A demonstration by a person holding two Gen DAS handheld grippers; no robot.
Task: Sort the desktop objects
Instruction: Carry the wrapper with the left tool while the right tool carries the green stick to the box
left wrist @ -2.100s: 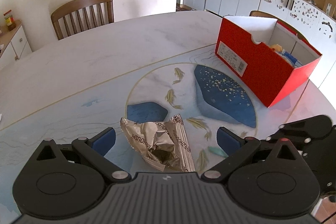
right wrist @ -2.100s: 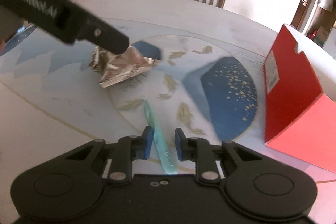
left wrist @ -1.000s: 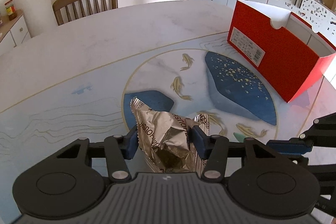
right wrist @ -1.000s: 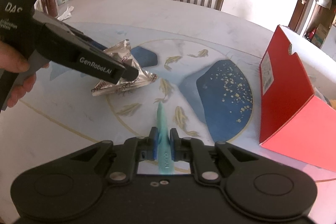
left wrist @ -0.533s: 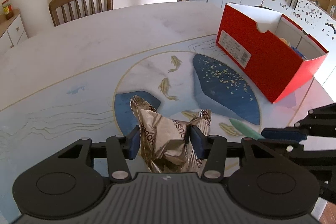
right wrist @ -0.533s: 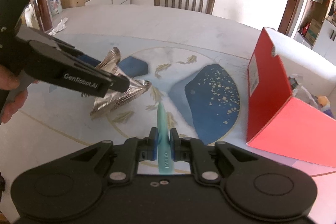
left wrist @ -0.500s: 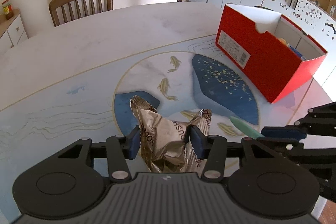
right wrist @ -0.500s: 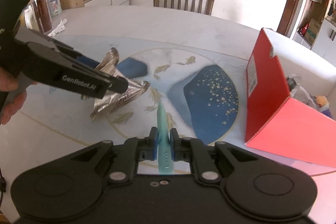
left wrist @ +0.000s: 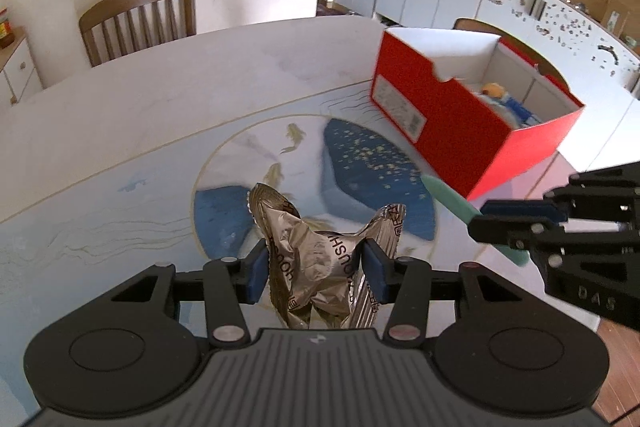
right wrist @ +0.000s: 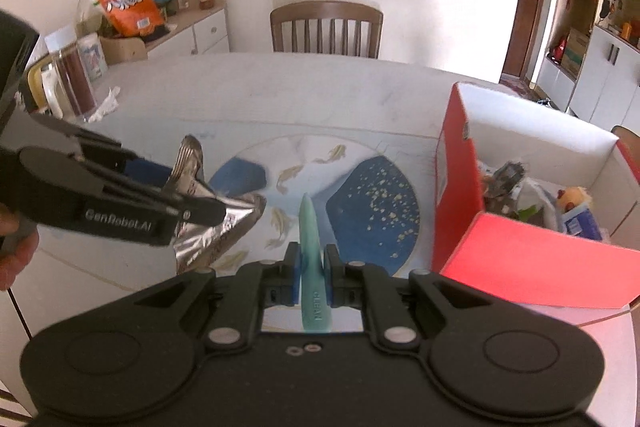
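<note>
Left gripper (left wrist: 316, 269), blue pads (left wrist: 256, 273) clamped on either side of a crumpled silver foil snack wrapper (left wrist: 320, 263); the wrapper is carried clear of the table, its corners splayed upward, as the right wrist view confirms (right wrist: 208, 227). Right gripper (right wrist: 310, 279), pads pressed against a slim mint-green tapered tool (right wrist: 312, 259) marked "CLEAN", its exact kind not determinable; the tool points forward past the fingertips, also seen from the left wrist view (left wrist: 452, 203) projecting toward the box. Beyond both grippers, a round table (left wrist: 140, 115) with a painted fish-and-pond medallion; on its right side, an open red shoebox (left wrist: 452, 131) with white interior, already containing several items, among them a small plush toy (right wrist: 572, 195) and assorted packets. Further out, a wooden chair (right wrist: 326, 27) and a sideboard bearing an orange snack bag (right wrist: 128, 3) and jars.

Step in hand, by judgement: transport, both objects secured and lifted, neither yet over the box. The next move calls for carrying each gripper rightward above the box's near wall, clearing its rim; the foil wrapper, being light and springy, may cling to a pad on release; the two grippers lie near one another, so their approaches are best staggered.
</note>
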